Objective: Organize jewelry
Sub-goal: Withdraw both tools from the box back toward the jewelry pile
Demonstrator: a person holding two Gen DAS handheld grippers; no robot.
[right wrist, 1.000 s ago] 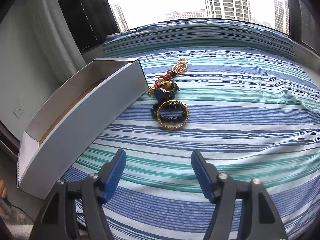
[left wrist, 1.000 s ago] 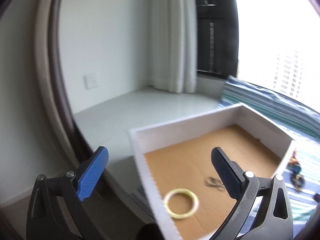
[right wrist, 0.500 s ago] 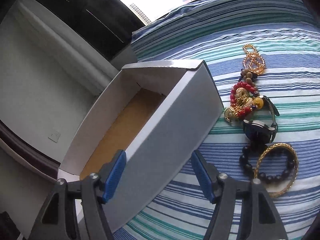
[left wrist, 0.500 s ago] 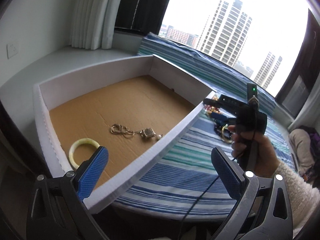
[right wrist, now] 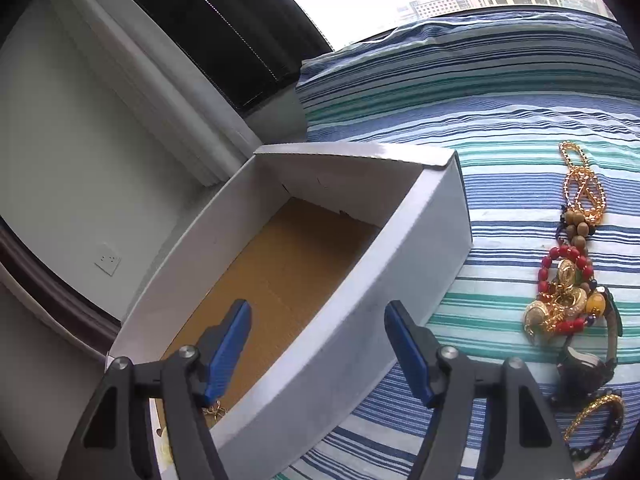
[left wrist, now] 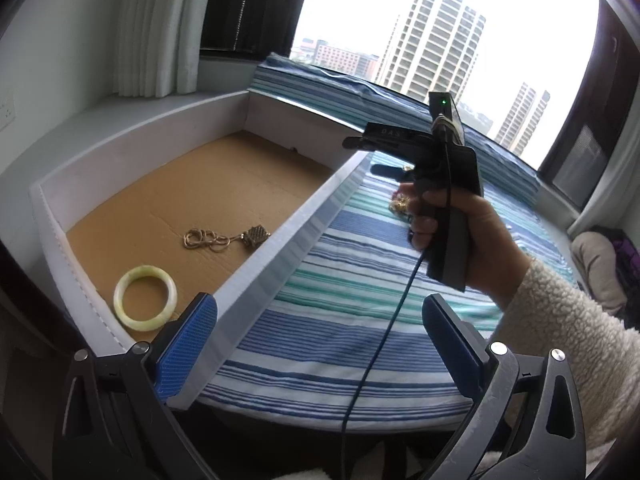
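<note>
A white cardboard box [left wrist: 280,256] with a brown floor lies on the striped cloth [left wrist: 360,320]. In it are a pale green bangle [left wrist: 145,298] and a gold chain with a pendant [left wrist: 224,238]. My left gripper [left wrist: 318,344] hangs open over the box's near corner, with nothing between its pads. A hand holds my right gripper [left wrist: 360,156] over the box's right wall. In the right wrist view the right gripper [right wrist: 318,350] stands open above that box wall [right wrist: 360,320]. Right of the box lie a gold bead chain [right wrist: 582,184], a red bead bracelet [right wrist: 564,276], a watch [right wrist: 584,364] and a gold bangle [right wrist: 596,412].
The cloth covers a window-seat cushion, with a big window [left wrist: 400,20] behind. A white ledge [left wrist: 140,120] and curtain [left wrist: 160,28] lie left of the box. A fleece sleeve [left wrist: 560,340] and a black cable [left wrist: 384,320] cross the cloth on the right.
The left view has swung right from the wall to the whole box and the right gripper. The right gripper has moved left from the jewelry pile to the box. Both stayed open.
</note>
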